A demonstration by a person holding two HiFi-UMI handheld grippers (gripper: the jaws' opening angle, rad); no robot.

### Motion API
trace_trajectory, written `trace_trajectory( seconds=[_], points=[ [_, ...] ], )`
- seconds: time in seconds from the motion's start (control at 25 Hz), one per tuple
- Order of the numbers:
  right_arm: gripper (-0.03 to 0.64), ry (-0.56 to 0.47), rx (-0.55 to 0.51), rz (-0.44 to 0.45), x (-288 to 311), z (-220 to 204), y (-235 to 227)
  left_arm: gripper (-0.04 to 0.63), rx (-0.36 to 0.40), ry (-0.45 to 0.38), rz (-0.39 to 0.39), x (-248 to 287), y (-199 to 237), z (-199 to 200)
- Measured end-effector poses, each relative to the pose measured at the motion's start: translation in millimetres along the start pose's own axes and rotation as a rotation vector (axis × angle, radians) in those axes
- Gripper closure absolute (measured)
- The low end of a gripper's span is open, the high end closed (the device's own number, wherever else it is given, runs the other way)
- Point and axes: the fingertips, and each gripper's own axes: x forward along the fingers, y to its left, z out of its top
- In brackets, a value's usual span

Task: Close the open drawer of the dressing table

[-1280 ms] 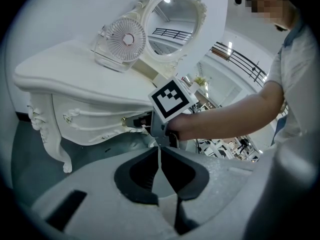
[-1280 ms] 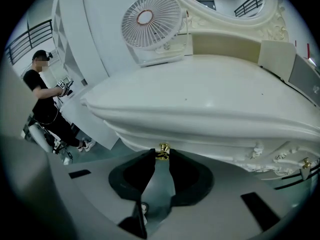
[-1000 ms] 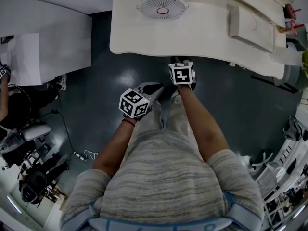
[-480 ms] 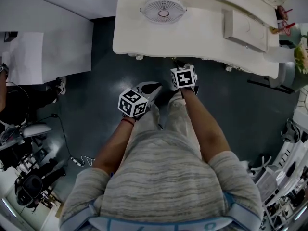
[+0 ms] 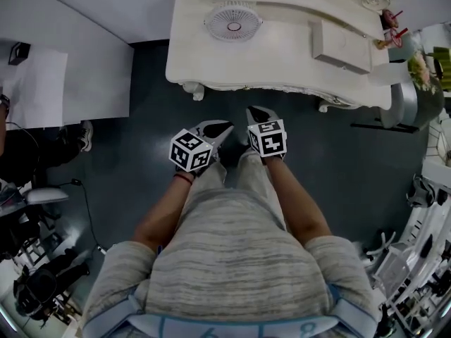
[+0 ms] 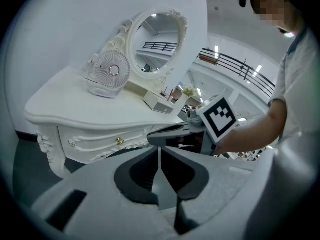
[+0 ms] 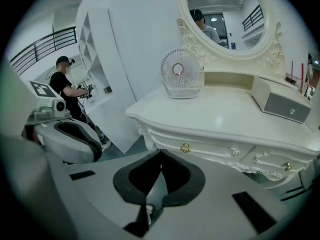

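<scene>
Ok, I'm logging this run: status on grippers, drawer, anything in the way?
Left gripper shut, empty. Right gripper shut, empty. Drawers look flush, none open. Nothing between grippers and dressing table.

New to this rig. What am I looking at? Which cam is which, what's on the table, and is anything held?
There is no robot here. A person stands at a white dressing table and holds a pair of tongs in each hand, each carrying a marker cube. The top-down picture comes from a camera on the person's head. In it the left tongs and right tongs point toward the table without touching it. The other two pictures come from cameras riding on the tongs, looking along them. On the tabletop stand a small fan and a little drawer box, with an oval mirror behind. Both tongs are closed with nothing between them. The table's front drawers, with gold knobs, look pushed in.
</scene>
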Motion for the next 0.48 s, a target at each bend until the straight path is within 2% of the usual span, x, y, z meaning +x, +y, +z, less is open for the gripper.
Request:
trace_trajectory(
  seconds=[0.28,0.48],
  points=[
    [0.606,-0.180,0.020,0.053,-67,30,42,0.578,0.057,-0.096,-0.032,-34,-31,29],
    [0.606,-0.332,0.043,0.080,-123,55,72,0.578,0.132,-0.190,-0.059,-69,-55,61]
  ],
)
